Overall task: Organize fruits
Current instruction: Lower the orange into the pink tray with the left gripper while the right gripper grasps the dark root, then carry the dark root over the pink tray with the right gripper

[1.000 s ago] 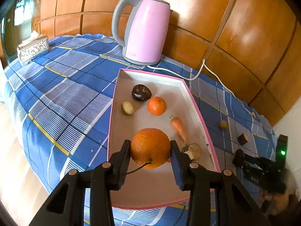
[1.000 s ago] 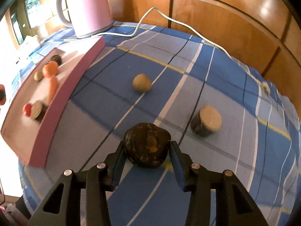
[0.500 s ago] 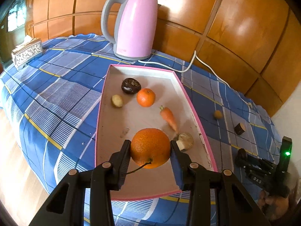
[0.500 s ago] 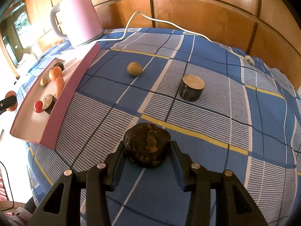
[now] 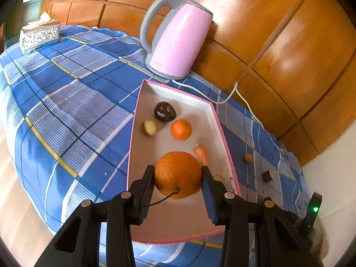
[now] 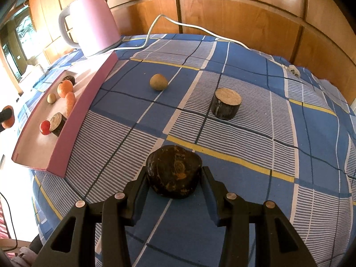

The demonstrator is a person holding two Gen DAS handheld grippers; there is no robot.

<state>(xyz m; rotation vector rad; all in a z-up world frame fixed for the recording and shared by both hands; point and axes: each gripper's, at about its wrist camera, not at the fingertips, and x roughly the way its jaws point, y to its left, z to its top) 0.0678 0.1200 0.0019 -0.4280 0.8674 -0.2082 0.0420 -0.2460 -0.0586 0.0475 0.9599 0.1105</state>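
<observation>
In the left wrist view, a large orange point(image 5: 178, 174) with a thin stalk is clamped between the pads of the left tool point(image 5: 178, 178), low in the centre of the frame and above the near half of the pink-rimmed tray point(image 5: 224, 133). Further up the tray lie a small orange point(image 5: 181, 129), a carrot point(image 5: 201, 153), a dark wrinkled fruit point(image 5: 165, 110) and a pale cut piece point(image 5: 149, 128).

In the right wrist view, a dark, rough-skinned fruit point(image 6: 174, 173) is gripped by the right tool point(image 6: 174, 178) at the lower centre, over the blue checked cloth point(image 6: 244, 144) of the counter, well apart from the tray at the left edge.

The step in hand is judged to be placing the large orange. It would best be lowered onto the bare tray floor nearest the camera, clear of the carrot, and set down before the pads are parted, since a round fruit is likely to roll. The stalk should be kept clear of the pads.

A tan round fruit point(image 6: 158, 81) and a dark cut stub point(image 6: 225, 103) are left on the cloth, so the task is judged unfinished. The pink kettle point(image 5: 178, 37) stands beyond the tray.
</observation>
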